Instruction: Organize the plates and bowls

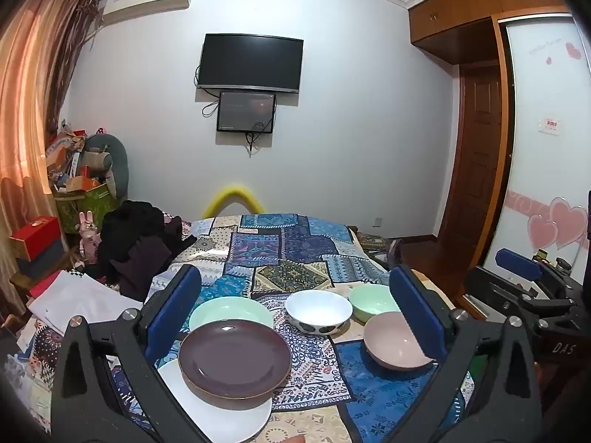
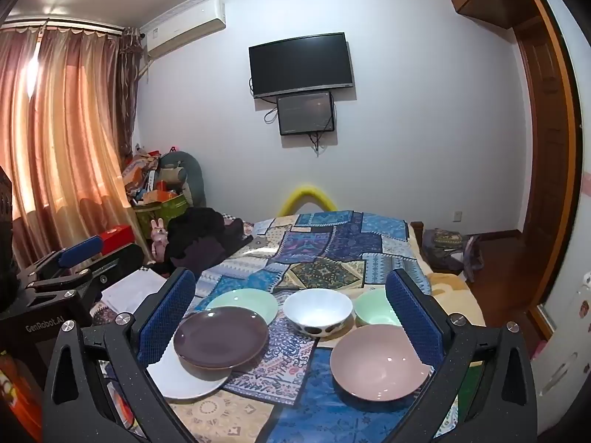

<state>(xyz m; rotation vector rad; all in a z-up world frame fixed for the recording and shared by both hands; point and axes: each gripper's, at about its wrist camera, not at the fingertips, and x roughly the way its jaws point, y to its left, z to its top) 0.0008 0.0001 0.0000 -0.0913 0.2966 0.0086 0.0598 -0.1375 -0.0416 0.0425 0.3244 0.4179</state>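
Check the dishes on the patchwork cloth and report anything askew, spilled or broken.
Nothing spilled or broken. One oddity: the dark brown plate sits off-centre on the white plate, overhanging it rather than stacked squarely. The three bowls and the green plate stand upright.

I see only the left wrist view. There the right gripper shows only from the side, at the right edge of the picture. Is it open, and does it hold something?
Observer: In the right wrist view the right gripper is open. Its fingers stand wide apart and there is nothing between them.
Operator: In my view part of the pink bowl is hidden. Is something inside it?
Observer: No. In the right wrist view the pink bowl shows nearly whole, and it is empty.
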